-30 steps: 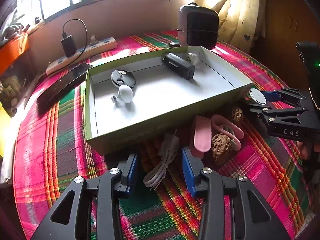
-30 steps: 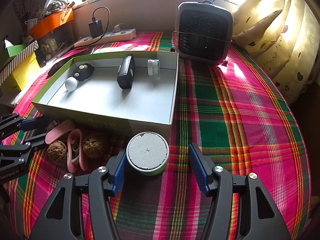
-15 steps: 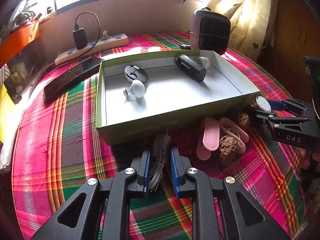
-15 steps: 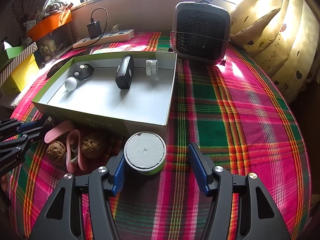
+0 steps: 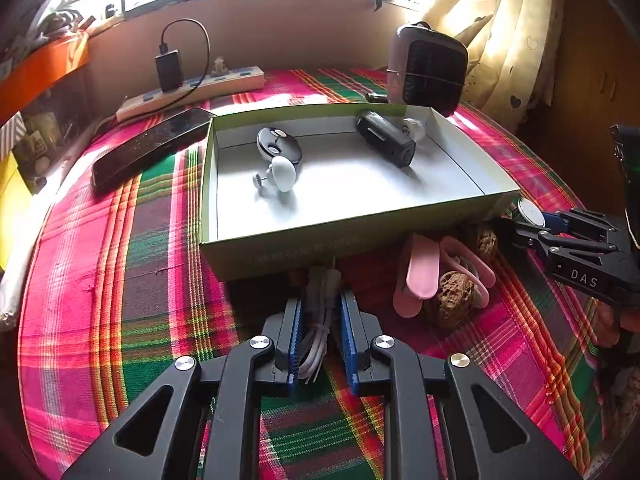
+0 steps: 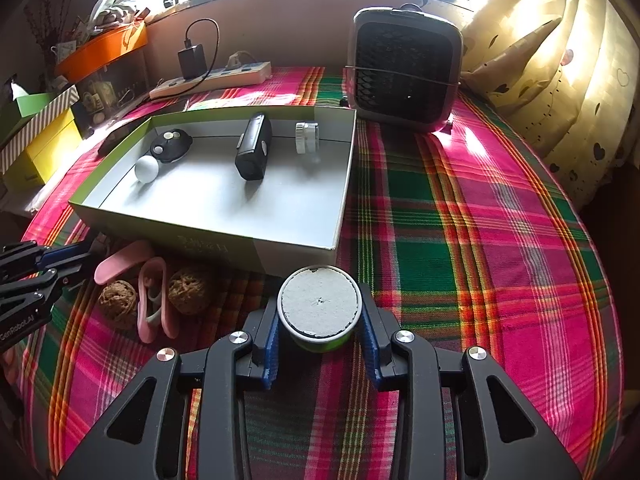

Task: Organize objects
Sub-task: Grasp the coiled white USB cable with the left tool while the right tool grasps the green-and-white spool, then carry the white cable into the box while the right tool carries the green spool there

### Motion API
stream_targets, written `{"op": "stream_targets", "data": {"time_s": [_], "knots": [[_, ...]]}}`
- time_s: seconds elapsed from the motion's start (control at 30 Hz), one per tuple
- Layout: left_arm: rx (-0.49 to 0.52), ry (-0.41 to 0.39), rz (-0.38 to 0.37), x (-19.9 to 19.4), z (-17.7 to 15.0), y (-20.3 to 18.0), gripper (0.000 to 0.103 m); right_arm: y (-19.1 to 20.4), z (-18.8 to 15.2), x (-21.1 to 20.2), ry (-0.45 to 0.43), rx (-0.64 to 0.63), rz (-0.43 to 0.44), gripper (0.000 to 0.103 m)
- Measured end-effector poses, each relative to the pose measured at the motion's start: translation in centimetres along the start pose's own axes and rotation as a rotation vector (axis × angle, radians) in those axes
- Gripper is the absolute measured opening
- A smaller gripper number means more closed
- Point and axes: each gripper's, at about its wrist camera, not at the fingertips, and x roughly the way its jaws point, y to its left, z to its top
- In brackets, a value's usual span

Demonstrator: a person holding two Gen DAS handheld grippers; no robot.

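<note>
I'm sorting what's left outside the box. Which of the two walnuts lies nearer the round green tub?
The walnut right of the pink clip, closer to the tub; the other walnut lies left of the clip.

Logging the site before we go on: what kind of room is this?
Probably a lived-in home room: a round table with a plaid tablecloth under a window, heart-print curtains, a small fan heater and a power strip.
</note>
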Motion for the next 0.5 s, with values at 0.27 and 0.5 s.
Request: {"op": "stream_targets", "data": {"time_s": [0.27, 0.5], "knots": [[-0.014, -0.001, 0.005, -0.12, -0.05, 0.01, 0.016, 0.06, -0.23, -0.24, -0.001, 0.008, 0.006, 0.034], [-0.019, -0.005, 0.018, -0.27, -0.13, 0.07, 0.016, 0.25, -0.36, -0.32, -0.002, 0.005, 0.005, 0.034]]}}
